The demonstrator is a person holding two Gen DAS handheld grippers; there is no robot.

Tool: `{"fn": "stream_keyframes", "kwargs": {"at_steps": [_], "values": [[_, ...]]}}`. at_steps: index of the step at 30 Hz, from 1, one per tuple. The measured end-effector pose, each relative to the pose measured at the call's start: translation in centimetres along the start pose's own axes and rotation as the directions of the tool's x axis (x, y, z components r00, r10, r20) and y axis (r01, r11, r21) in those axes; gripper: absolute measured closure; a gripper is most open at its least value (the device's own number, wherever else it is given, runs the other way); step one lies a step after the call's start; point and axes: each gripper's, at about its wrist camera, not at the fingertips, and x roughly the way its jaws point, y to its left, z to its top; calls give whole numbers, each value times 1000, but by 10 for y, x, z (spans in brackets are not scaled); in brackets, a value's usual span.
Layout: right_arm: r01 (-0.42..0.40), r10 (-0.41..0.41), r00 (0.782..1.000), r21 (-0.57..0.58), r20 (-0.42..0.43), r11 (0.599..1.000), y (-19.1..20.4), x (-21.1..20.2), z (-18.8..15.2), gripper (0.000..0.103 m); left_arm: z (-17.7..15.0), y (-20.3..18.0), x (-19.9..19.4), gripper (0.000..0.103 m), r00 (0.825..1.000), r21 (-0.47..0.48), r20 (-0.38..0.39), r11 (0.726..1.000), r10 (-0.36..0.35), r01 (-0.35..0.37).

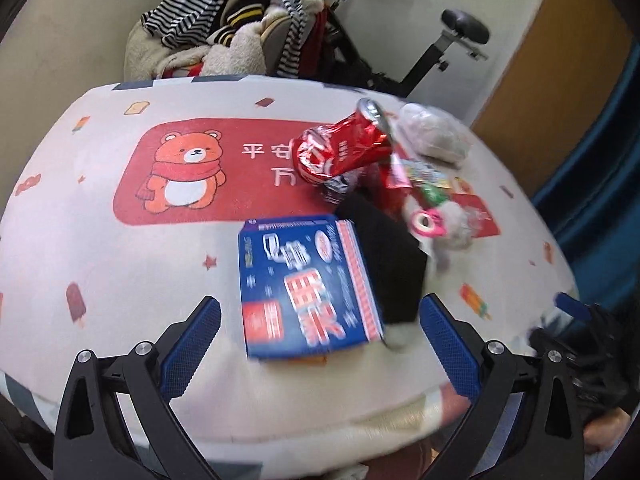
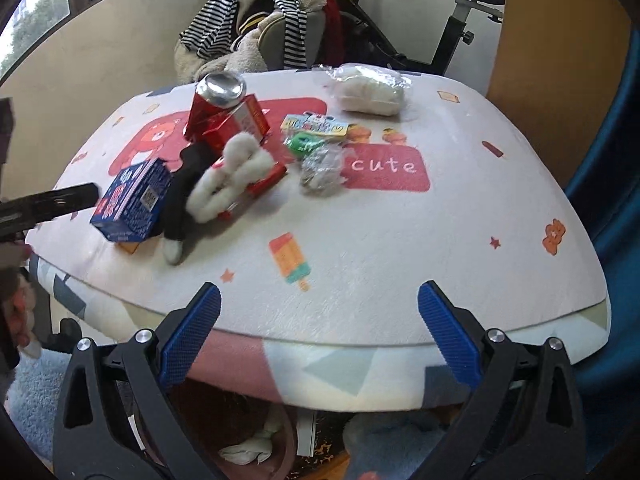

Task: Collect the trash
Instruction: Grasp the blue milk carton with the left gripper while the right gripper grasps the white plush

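A blue carton (image 1: 308, 284) lies on the table just ahead of my open, empty left gripper (image 1: 320, 312); it also shows in the right wrist view (image 2: 132, 200). Behind it lie a crushed red can (image 1: 344, 148) (image 2: 218, 108), a black and white fluffy glove (image 1: 384, 264) (image 2: 224, 176), crinkled wrappers (image 1: 428, 184) (image 2: 320, 148) and a clear bag of white stuff (image 1: 436, 132) (image 2: 368, 88). My right gripper (image 2: 320, 300) is open and empty, above the table's near edge, well short of the pile.
The round table wears a white printed cloth (image 1: 120, 264) (image 2: 440, 240). A chair piled with clothes (image 1: 224, 28) (image 2: 256, 20) and an exercise bike (image 1: 440, 52) (image 2: 452, 28) stand behind it. The other gripper shows at the left edge of the right wrist view (image 2: 44, 204).
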Motion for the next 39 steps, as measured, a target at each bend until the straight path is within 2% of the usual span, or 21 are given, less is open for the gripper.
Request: {"fn": "stream_keyframes", "kwargs": {"at_steps": [7, 10, 12, 13, 18, 25, 31, 35, 39], "values": [[-12, 11, 1000, 20, 8, 1000, -12, 3, 7, 6, 11, 4, 33, 6, 996, -12, -39, 996, 84, -84], [-19, 18, 1000, 19, 17, 1000, -13, 4, 9, 7, 6, 10, 41, 26, 997, -30, -60, 998, 56, -58], [-28, 27, 999, 22, 23, 999, -15, 4, 11, 9, 3, 15, 37, 26, 999, -50, -35, 998, 34, -36], [-38, 37, 999, 25, 28, 999, -16, 4, 12, 17, 1, 19, 34, 26, 999, -65, -29, 998, 19, -21], [-109, 108, 994, 58, 30, 992, -18, 12, 22, 31, -2, 25, 11, 27, 1000, -87, 30, 996, 5, -2], [-207, 202, 977, 91, 64, 974, -3, 30, 47, 34, -6, 30, -26, 27, 995, -88, 98, 996, 15, -6], [-302, 293, 953, 179, 78, 936, 9, 59, 70, 34, -19, 44, -50, 26, 990, -128, 137, 992, 29, -11], [-363, 357, 931, 298, 76, 883, 12, 83, 79, 34, -29, 55, -58, 26, 989, -154, 138, 988, 45, -23], [-371, 377, 924, 381, 62, 847, 13, 99, 81, 34, -36, 62, -66, 26, 989, -168, 141, 986, 45, -21]]}}
